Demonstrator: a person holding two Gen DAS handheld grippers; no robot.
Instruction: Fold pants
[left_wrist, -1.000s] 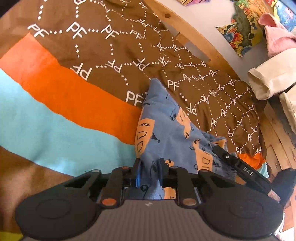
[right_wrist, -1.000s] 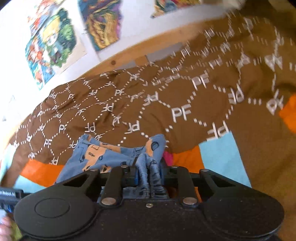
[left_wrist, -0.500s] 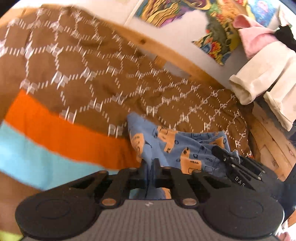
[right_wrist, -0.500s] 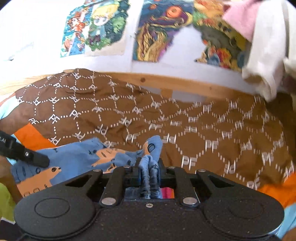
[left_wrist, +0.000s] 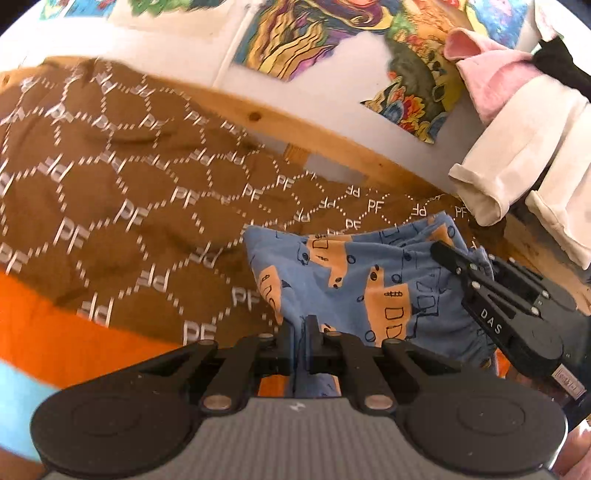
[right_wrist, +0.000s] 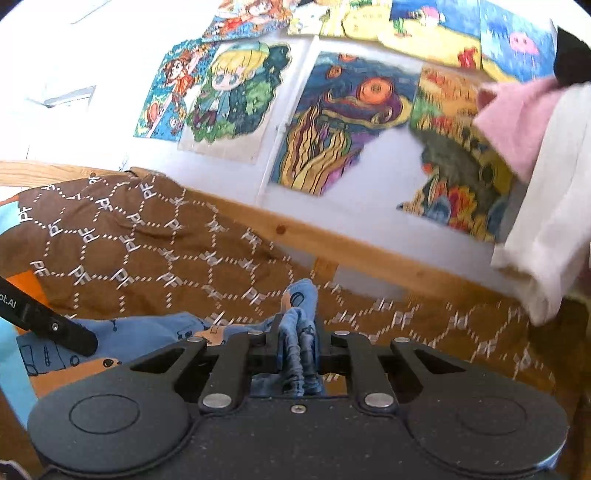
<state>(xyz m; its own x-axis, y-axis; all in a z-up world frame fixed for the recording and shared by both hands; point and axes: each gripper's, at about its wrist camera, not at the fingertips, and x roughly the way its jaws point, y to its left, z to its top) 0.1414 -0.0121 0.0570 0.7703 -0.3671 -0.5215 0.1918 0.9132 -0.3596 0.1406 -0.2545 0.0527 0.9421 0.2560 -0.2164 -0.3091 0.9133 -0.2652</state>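
**Pants stretched between two grippers**

Pants (left_wrist: 354, 280) hang above the bed (left_wrist: 110, 221), spanning from the left gripper (left_wrist: 302, 332) to the right gripper (right_wrist: 297, 334). Both sets of jaws pinch bunched fabric at opposite ends, equally near.

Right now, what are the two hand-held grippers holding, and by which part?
Both hold the blue printed pants: the left hand-held gripper pinches a thin fold of fabric, the right hand-held gripper clamps a bunched, gathered edge. Which part exactly cannot be told.

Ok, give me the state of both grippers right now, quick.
Left gripper: shut on the blue pants.
Right gripper: shut on a bunched edge of the blue pants.
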